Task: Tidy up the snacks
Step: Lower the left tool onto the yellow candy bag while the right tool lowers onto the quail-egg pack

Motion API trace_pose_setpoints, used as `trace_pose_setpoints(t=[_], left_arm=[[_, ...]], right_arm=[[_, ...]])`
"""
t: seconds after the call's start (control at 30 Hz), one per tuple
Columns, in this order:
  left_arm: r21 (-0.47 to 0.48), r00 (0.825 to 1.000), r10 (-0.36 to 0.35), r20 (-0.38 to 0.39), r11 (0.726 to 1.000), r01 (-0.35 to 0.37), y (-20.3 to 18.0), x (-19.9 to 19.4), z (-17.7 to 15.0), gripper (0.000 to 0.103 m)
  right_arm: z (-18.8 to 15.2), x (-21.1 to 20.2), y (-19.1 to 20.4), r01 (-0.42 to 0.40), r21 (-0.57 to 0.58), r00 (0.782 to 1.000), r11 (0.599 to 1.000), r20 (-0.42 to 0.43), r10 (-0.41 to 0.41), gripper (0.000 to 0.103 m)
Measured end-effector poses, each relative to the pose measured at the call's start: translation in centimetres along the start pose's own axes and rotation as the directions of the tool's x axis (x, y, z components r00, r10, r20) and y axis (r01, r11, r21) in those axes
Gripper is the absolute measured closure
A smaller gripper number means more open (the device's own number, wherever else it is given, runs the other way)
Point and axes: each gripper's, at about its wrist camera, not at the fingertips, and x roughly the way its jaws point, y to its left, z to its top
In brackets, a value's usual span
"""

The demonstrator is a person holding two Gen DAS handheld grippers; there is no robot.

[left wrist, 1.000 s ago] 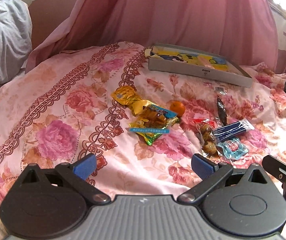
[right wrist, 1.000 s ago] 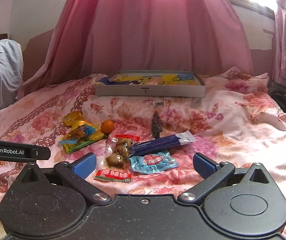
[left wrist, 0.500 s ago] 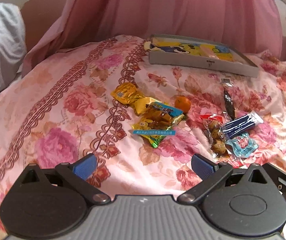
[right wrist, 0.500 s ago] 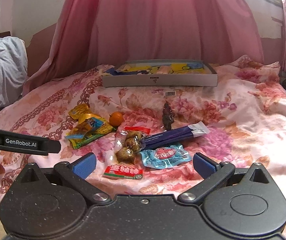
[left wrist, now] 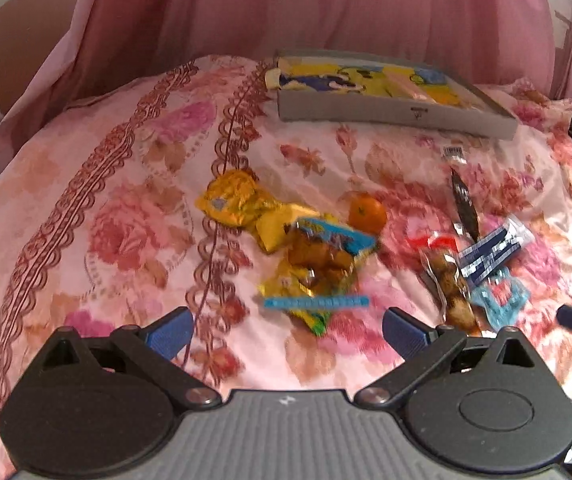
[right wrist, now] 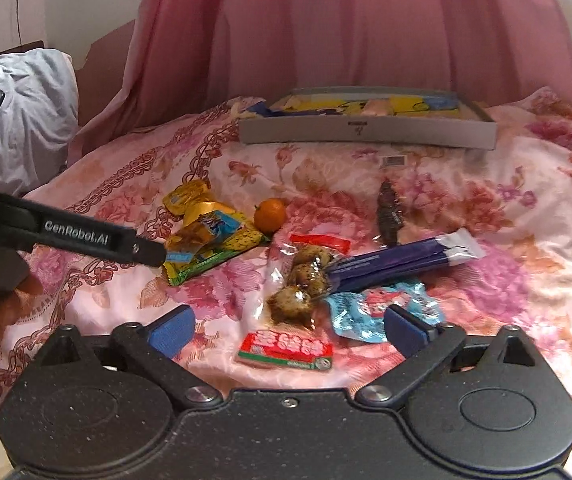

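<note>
The right claw (right wrist: 286, 330) is hovering low over the bed (right wrist: 525, 184), spread wide and gripping nothing, with the red packet (right wrist: 285, 350) lying right between its fingers — light, flat, crinkly (best pinched across its short edges). The left claw (left wrist: 286, 328) is likewise gaping empty, angling down toward the yellow-green bag (left wrist: 313, 276) just ahead; the grey box (right wrist: 365, 134) is sitting well beyond.

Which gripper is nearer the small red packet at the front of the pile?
The right gripper. The red packet lies between its open fingers, just ahead. The left gripper is off to that packet's left, facing the yellow snack bags, and the packet is not visible in its view.
</note>
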Motion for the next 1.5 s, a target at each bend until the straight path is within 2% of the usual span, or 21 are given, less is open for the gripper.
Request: trace_pose_setpoints(t=[0.1, 0.2, 0.3, 0.4, 0.57, 0.7, 0.8, 0.87, 0.97, 1.03, 1.13, 1.4, 1.5], left_arm=[[0.003, 1.0, -0.014, 0.011, 1.0, 0.014, 0.4, 1.4, 0.8, 0.001], [0.01, 0.999, -0.041, -0.01, 0.999, 0.041, 0.5, 3.0, 1.7, 0.0], [-0.021, 0.995, -0.09, -0.046, 0.996, 0.089, 1.0, 4.5, 2.7, 0.001], [-0.056, 0.992, -0.124, -0.039, 0.991, 0.122, 1.6, 5.6, 3.2, 0.001], [-0.058, 0.987, -0.151, -0.046, 0.987, 0.148, 1.7, 7.2, 4.1, 0.001], [-0.091, 0.988, -0.138, -0.065, 0.987, 0.132, 1.9, 8.3, 4.3, 0.001], [-0.143, 0.985, -0.16, -0.064, 0.978, 0.15, 2.4, 8.8, 4.1, 0.001], [-0.141, 0.983, -0.173, -0.067, 0.977, 0.162, 2.4, 8.8, 4.0, 0.001], [-0.119, 0.978, -0.194, -0.08, 0.976, 0.184, 2.1, 8.6, 3.9, 0.001], [-0.122, 0.974, -0.207, -0.091, 0.973, 0.195, 1.9, 8.3, 3.8, 0.002], [-0.134, 0.969, -0.227, -0.101, 0.968, 0.213, 1.9, 7.6, 3.5, 0.002], [-0.031, 0.979, -0.172, -0.108, 0.985, 0.17, 0.3, 7.9, 2.5, 0.002], [-0.02, 0.982, -0.161, -0.095, 0.987, 0.16, 0.1, 7.8, 2.3, 0.009]], right_arm=[[0.4, 1.5, -0.3, -0.038, 0.021, 0.999, 0.999, -0.02, 0.038, 0.014], [0.8, 2.7, -0.6, -0.05, 0.052, 0.997, 0.997, -0.055, 0.052, 0.016], [1.0, 3.3, -1.1, -0.074, 0.11, 0.994, 0.991, -0.066, 0.081, 0.016], [1.2, 4.0, -1.9, -0.094, 0.176, 0.991, 0.98, -0.076, 0.109, 0.016], [1.7, 6.1, -3.0, -0.097, 0.268, 0.988, 0.959, -0.094, 0.126, 0.016], [2.2, 7.0, -2.5, -0.085, 0.225, 0.991, 0.971, -0.086, 0.107, 0.016], [2.5, 7.7, -2.1, -0.076, 0.185, 0.992, 0.98, -0.081, 0.092, 0.017], [2.6, 8.2, -1.9, -0.074, 0.167, 0.993, 0.983, -0.08, 0.088, 0.017], [2.4, 8.6, -1.6, -0.079, 0.145, 0.991, 0.986, -0.093, 0.093, 0.029], [2.2, 8.4, -1.3, -0.067, 0.125, 0.992, 0.99, -0.098, 0.08, 0.04], [2.0, 8.3, -1.2, -0.059, 0.123, 0.989, 0.991, -0.128, 0.075, 0.045], [1.9, 8.0, -1.1, -0.043, 0.114, 0.987, 0.992, -0.149, 0.06, 0.047], [2.0, 8.0, -1.0, -0.038, 0.108, 0.987, 0.993, -0.152, 0.055, 0.049]])
